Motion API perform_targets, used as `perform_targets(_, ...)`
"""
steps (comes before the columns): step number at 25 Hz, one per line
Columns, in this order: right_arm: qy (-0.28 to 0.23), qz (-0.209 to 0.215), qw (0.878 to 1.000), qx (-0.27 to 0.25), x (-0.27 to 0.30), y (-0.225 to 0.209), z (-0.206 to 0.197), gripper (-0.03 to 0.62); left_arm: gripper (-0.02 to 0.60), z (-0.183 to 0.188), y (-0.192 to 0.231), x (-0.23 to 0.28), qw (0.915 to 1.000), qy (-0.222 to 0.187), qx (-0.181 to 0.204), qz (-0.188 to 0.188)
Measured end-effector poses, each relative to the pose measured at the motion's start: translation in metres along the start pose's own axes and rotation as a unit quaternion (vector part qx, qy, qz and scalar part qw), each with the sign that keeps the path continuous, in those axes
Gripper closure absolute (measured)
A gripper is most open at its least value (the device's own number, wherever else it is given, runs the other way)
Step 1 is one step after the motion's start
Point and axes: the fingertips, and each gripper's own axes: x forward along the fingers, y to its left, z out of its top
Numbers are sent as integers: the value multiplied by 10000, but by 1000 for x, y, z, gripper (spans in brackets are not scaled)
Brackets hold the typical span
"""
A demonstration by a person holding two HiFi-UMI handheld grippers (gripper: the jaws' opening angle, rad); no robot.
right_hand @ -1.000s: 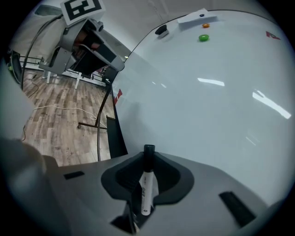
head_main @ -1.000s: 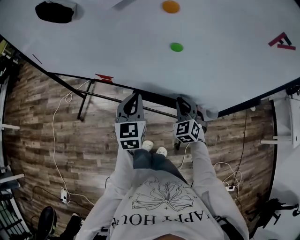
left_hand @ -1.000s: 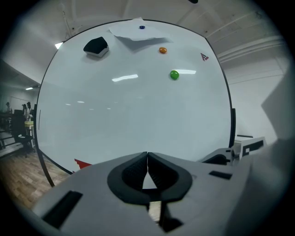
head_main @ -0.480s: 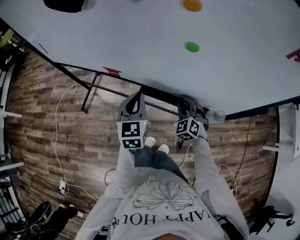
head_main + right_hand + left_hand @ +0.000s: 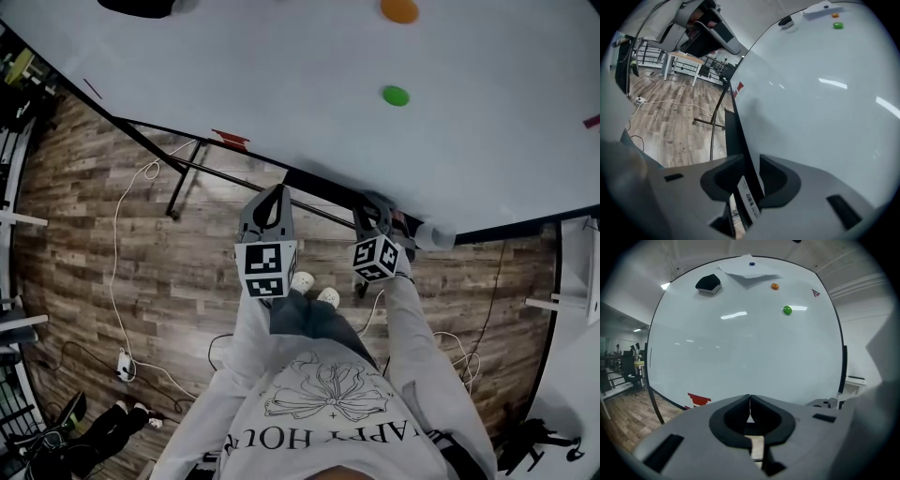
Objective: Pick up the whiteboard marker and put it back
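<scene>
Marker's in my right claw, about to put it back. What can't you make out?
- Whiteboard marker in the right claw: head view, hidden by the claw; right gripper view, label print too small, capped or not unclear.
- White cylinder at the whiteboard edge, head view: too small to identify.
- Eraser, head view: cut off by the top edge.

We look along our left hand-held gripper (image 5: 750,399), its jaws pressed together with nothing between them, toward a whiteboard (image 5: 740,352). On the board sit a black eraser (image 5: 708,283) at upper left, an orange magnet (image 5: 775,286), a green magnet (image 5: 787,310) below it, and a paper sheet (image 5: 750,271) under a blue magnet (image 5: 751,264).
</scene>
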Motion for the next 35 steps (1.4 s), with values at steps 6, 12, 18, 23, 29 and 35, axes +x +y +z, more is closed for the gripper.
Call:
perform_targets(6, -352, -211, 9974, 597, -19, -17, 20, 500, 575, 10, -9, 0, 9999, -71, 7, -93)
perform_targets(12, -804, -615, 9862, 1308, -51, -41, 46, 546, 575, 30, -20, 0, 9994, -291, 65, -196)
perform_targets(18, -1383, -876, 9598, 2278, -88, -67, 71, 553, 575, 53, -30, -3, 9980, -553, 141, -271)
perform_targets(23, -1758, -1304, 9313, 2912, -118, -95, 77, 562, 575, 69, -37, -8, 9967, -728, 197, -288)
perform_targets(29, -2131, -1751, 8980, 3428, -149, -127, 77, 570, 575, 82, -40, -16, 9954, -890, 245, -260)
perform_targets(35, -2310, -1905, 8839, 3593, -165, -140, 79, 572, 575, 90, -39, -21, 9944, -1002, 241, -215)
